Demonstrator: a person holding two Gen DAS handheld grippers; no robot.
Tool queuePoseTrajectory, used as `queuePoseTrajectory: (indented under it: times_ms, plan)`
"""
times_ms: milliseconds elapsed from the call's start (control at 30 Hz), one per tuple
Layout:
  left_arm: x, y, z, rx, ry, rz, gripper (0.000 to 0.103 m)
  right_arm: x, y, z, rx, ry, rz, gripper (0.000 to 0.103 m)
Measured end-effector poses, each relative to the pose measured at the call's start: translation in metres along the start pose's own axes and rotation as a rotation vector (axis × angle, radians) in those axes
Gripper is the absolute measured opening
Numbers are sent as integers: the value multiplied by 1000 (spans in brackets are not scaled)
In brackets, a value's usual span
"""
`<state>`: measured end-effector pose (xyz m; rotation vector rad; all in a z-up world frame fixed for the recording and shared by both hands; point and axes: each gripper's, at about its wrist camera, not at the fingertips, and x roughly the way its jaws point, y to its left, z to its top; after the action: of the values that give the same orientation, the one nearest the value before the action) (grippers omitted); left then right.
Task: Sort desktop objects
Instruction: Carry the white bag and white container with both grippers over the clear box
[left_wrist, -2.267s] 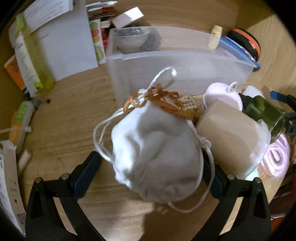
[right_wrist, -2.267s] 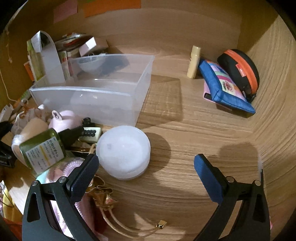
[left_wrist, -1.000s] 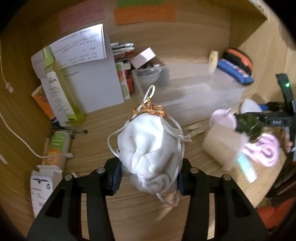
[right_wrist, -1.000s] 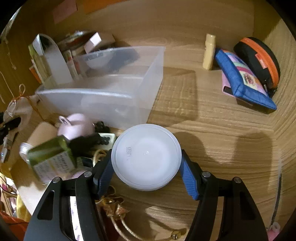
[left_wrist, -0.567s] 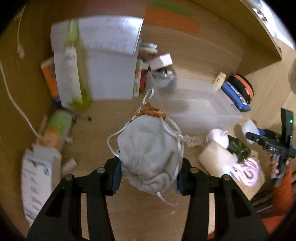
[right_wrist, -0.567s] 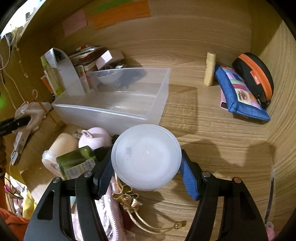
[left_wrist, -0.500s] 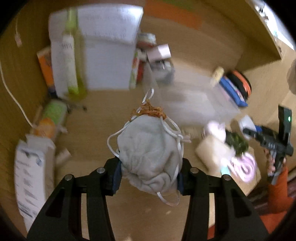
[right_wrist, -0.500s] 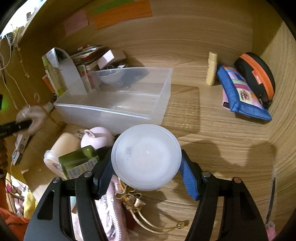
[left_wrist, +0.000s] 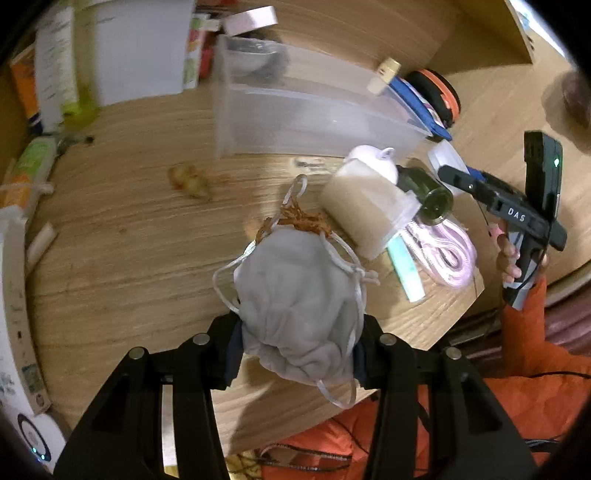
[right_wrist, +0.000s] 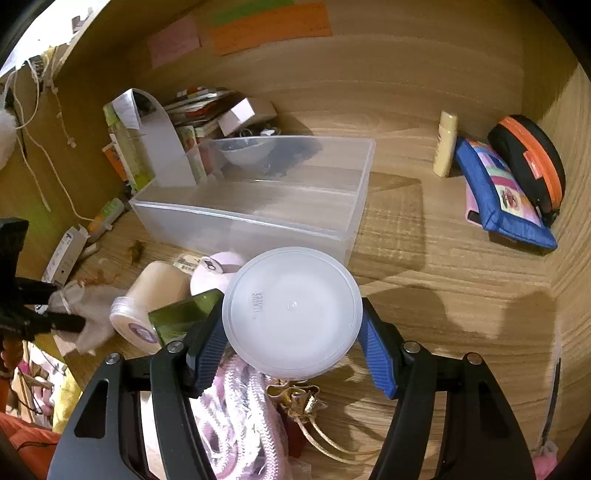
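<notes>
My left gripper (left_wrist: 295, 347) is shut on a white drawstring pouch (left_wrist: 299, 306) with an orange cord at its neck, held above the wooden desk (left_wrist: 129, 229). My right gripper (right_wrist: 291, 347) is shut on a round white plastic jar (right_wrist: 291, 314), held above the desk in front of the clear plastic bin (right_wrist: 266, 206). The bin also shows in the left wrist view (left_wrist: 295, 114). The right gripper shows in the left wrist view (left_wrist: 458, 177) at the right, and the pouch shows at the left of the right wrist view (right_wrist: 92, 310).
A beige tub (left_wrist: 365, 206), a pink round item (left_wrist: 373, 166), a green bottle (left_wrist: 428, 192) and pink rope (left_wrist: 447, 247) lie by the bin. A blue pouch (right_wrist: 502, 195), a black-and-orange case (right_wrist: 532, 162) and a cream tube (right_wrist: 445, 144) are at the back right. Bottles and boxes (left_wrist: 48, 92) stand left.
My left gripper has swung down and to the right with the pouch, nearer the tub and bin. My right gripper has lifted slightly with the jar.
</notes>
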<state>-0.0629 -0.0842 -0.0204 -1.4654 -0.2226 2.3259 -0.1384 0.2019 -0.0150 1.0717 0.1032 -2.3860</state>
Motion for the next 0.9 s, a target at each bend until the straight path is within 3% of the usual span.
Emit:
queuePoseTrajectory:
  times_ms: [167,367,633,900]
  plan:
    - [5,2,19,-57,-69,-117,44,-9,4,5,-8,-28,8,63]
    - [-12,19,43,-158,-214,-238,43,-18,5,15,-11,-61,6,63]
    - [-36,29,76,-175,-359,-236,43,-13,8,35,-17,-90,24,63]
    - [-25,26,109,-145,-417,-108,43,11,6,55,-15,-85,42,63]
